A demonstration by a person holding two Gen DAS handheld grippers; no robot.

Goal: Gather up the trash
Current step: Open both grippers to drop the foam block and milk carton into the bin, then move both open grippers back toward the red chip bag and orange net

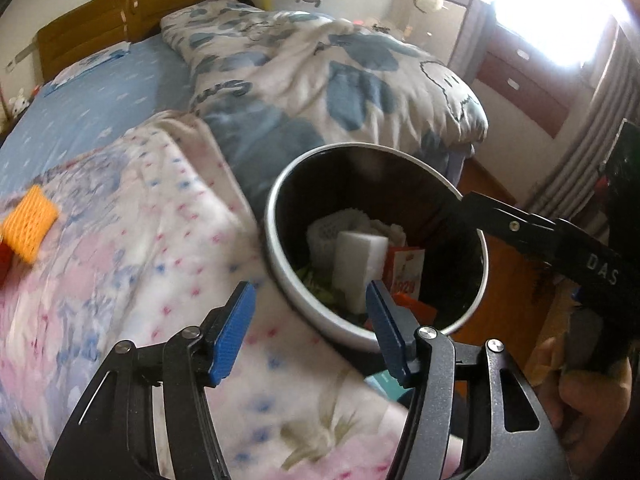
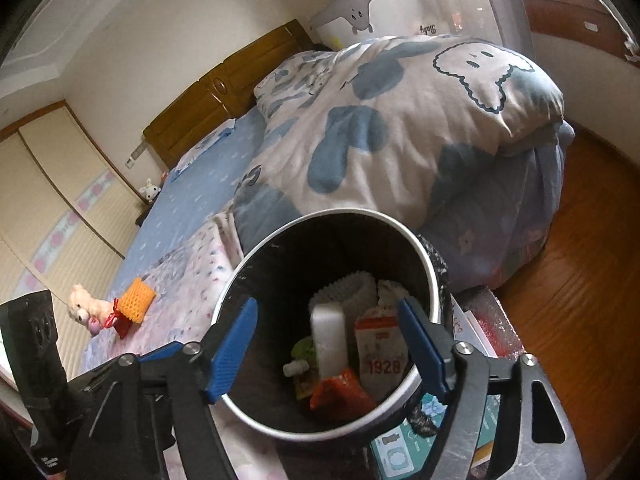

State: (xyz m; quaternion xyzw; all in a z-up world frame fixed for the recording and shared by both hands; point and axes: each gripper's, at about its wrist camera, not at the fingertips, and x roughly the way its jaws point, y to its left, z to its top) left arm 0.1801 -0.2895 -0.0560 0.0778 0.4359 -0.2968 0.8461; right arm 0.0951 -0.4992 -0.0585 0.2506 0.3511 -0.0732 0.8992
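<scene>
Trash fills the bottom of the bin (image 2: 332,320) beside the bed (image 1: 100,112): a white foam block (image 2: 329,340), a red-and-white packet (image 2: 382,354), an orange wrapper (image 2: 340,394). I see both grippers, left (image 1: 306,330) and right (image 2: 326,350), with jaws spread wide and empty (blue pads showing). An orange net sleeve (image 1: 29,229) lies on the blanket (image 1: 140,260), well apart from the bin.

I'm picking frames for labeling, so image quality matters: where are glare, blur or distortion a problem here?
Left wrist view: window blown out white, floral blanket motion-smeared. Right wrist view: sharper, trash bin contents readable. Both views: fisheye bends edges.
</scene>
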